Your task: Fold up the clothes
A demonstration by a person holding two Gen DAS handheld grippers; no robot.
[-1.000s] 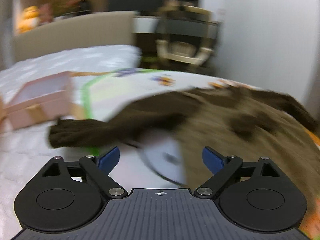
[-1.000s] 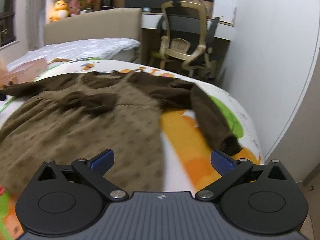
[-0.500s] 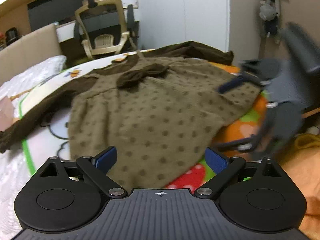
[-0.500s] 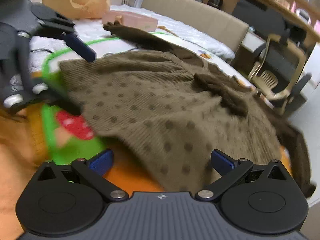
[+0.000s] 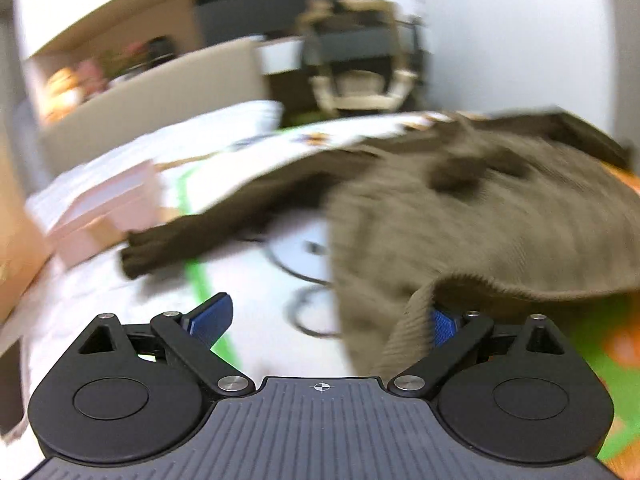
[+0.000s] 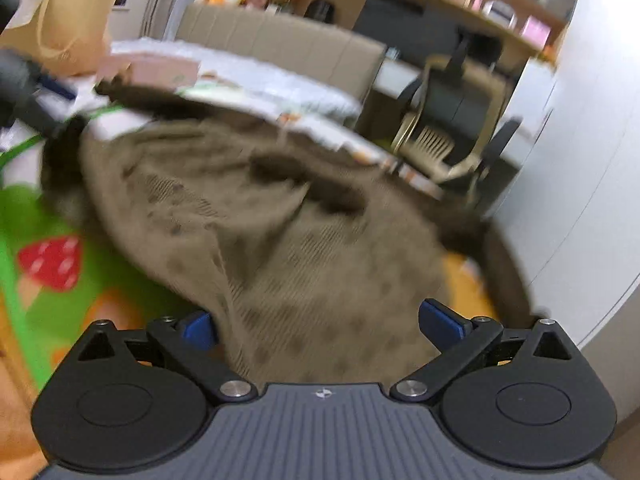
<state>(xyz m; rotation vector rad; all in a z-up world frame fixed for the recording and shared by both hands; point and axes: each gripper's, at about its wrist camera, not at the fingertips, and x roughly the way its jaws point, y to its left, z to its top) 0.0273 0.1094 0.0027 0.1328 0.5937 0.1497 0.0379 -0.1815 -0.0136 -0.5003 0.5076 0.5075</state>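
Note:
An olive-brown dotted dress (image 5: 480, 220) with dark brown sleeves and a bow lies spread on the bed. Its left sleeve (image 5: 192, 240) stretches toward a pink box. My left gripper (image 5: 326, 320) is open at the dress's left hem corner, and the hem edge is draped over its right finger (image 5: 444, 326). In the right wrist view, the dress (image 6: 280, 240) fills the middle with its hem between the wide-apart fingers of my open right gripper (image 6: 320, 322). The left gripper (image 6: 54, 104) shows blurred at the far left edge of the dress.
A colourful play mat (image 6: 48, 264) with a mushroom print covers the bed under the dress. A pink box (image 5: 104, 208) sits at the far left, with a tan tote bag (image 6: 68, 36) behind it. An office chair (image 6: 452, 136) and a white wall stand to the right.
Both grippers have swung back toward the dress and come in low at its hem. The hem edge now lies over the left gripper's right finger and between the right gripper's fingers.

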